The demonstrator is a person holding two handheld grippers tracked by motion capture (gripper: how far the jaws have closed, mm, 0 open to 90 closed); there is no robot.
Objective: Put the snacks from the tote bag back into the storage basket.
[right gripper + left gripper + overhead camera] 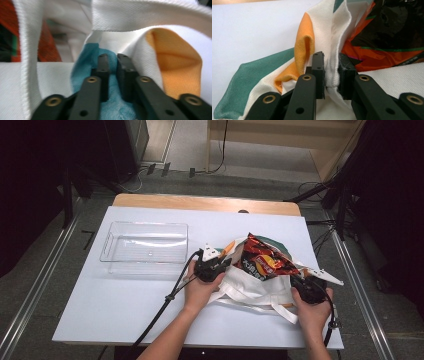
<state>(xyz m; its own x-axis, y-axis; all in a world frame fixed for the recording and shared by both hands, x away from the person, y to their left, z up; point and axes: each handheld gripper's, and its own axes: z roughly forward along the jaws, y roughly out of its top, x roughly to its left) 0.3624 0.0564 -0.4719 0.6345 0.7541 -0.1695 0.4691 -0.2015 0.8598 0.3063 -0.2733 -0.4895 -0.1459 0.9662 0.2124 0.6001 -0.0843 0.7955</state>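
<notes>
A white cloth tote bag [250, 290] with green, orange and blue patches lies on the white table, right of centre. A red and black chip bag [262, 261] sticks out of its mouth. My left gripper [220, 265] is at the bag's left rim. In the left gripper view my left gripper [332, 72] is shut on the white hem of the bag [337, 37], with the chip bag [387, 37] just behind. My right gripper [300, 282] is at the bag's right side. In the right gripper view my right gripper [113, 67] pinches a blue patch of the bag [85, 60].
A clear plastic tray [145, 223] stands on the left half of the table [125, 305], a little beyond my left gripper. A wooden edge [200, 201] runs along the table's far side. Cables trail from both grippers toward the near edge.
</notes>
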